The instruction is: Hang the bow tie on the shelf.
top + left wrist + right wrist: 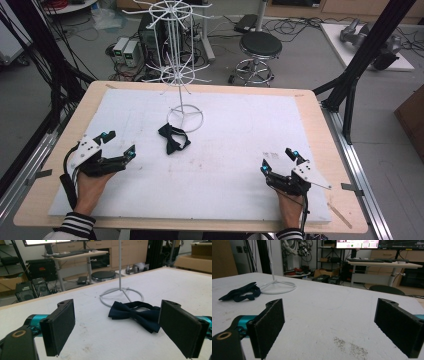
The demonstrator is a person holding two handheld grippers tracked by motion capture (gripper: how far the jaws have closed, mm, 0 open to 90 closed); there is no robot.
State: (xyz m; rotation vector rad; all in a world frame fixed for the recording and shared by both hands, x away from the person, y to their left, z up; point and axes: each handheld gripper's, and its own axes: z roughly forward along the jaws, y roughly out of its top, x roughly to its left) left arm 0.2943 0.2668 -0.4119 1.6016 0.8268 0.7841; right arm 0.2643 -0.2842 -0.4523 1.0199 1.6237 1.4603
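A: Where is the bow tie [174,138] now?

B: It lies flat on the white surface [240,150], just beside the ring base of the wire stand [176,65], on the near-left side of it. Whether the strap touches the ring, I cannot tell. The left claw [119,143] is near it, with both jaws spread wide and nothing between them. The right claw [279,160] is well apart from it, on the other side, also wide open and empty.

A: So the left one should take it?

B: I think yes. In the left gripper view the bow tie [136,313] sits almost between the two jaws, only farther ahead. I would move straight forward and low, and close on the middle knot, not on one wing. The cloth is soft, so a wing alone would fold and slip. Also keep the jaws away from the ring, because a push could shift the stand.

A: What is not clear to you?

B: The strap behind the bow is dark and partly hidden by the bow itself, so I cannot say if it makes a closed loop or has a clasp. In the right gripper view the bow tie [240,294] is small and far. The upper arms of the stand are thin and hard to count against the floor.
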